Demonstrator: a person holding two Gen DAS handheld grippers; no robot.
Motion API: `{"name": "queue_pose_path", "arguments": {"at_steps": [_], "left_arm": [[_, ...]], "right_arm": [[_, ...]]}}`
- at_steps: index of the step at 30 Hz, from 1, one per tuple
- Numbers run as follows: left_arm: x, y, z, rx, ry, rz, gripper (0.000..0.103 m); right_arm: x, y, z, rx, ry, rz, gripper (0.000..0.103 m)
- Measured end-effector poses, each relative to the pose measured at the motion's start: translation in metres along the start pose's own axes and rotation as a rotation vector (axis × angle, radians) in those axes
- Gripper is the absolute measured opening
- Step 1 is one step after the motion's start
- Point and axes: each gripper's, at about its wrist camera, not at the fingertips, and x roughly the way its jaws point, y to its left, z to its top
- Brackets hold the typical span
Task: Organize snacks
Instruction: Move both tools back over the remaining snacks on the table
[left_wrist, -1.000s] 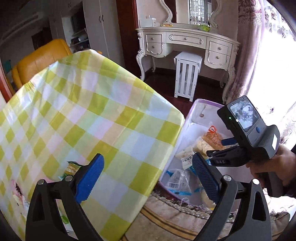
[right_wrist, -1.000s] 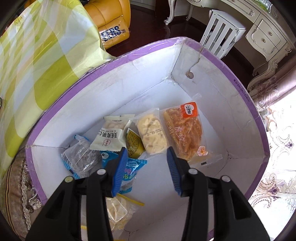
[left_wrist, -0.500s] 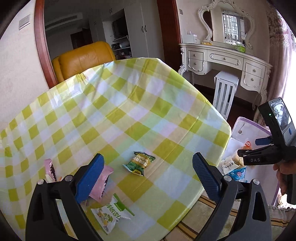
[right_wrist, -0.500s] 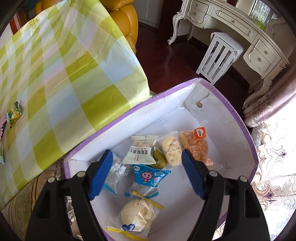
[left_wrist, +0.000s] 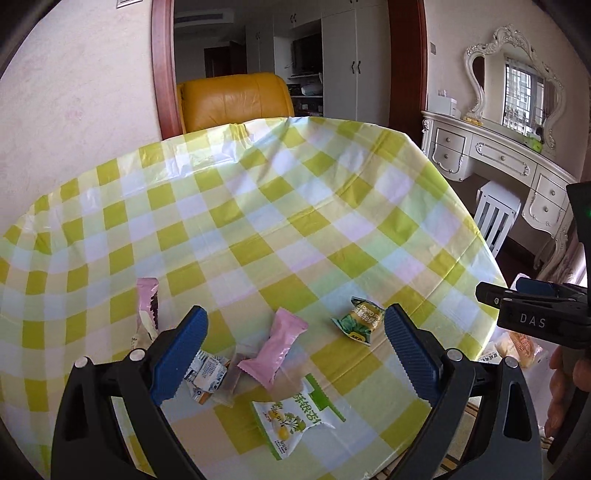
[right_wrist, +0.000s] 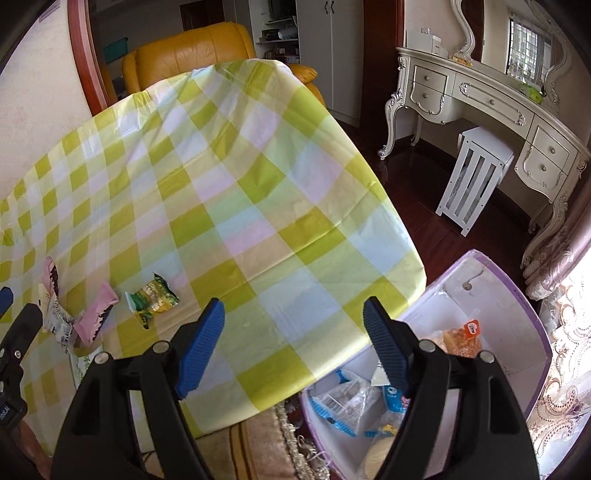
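From the left wrist, the left tool (left_wrist: 291, 339) stood wide with nothing between its blue pads, above the desk (left_wrist: 258, 206) in its green checked cloth. Under it lay a pink packet (left_wrist: 275, 347), a green packet (left_wrist: 356, 320), a white and green packet (left_wrist: 293, 417) and a second pink packet (left_wrist: 147, 310) farther left. The right tool (left_wrist: 532, 314) showed at the right edge. From the right wrist, the right tool (right_wrist: 293, 345) was wide and empty over the desk's near corner. Beside the desk sat a purple-rimmed box (right_wrist: 532, 314) holding several snacks, among them an orange packet (right_wrist: 463, 338).
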Motion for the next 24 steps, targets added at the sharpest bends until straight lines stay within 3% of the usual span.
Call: {"name": "queue_pose_path", "arguments": {"at_steps": [12, 24], "left_arm": [[0.003, 0.059, -0.011, -0.158, 0.031, 0.061, 0.092], [0.007, 0.103, -0.027, -0.287, 0.055, 0.075, 0.092]], "right_arm": [[0.006, 0.08, -0.006, -0.092, -0.049, 0.103, 0.078], [0.018, 0.097, -0.012, -0.12, -0.025, 0.138, 0.078]]}}
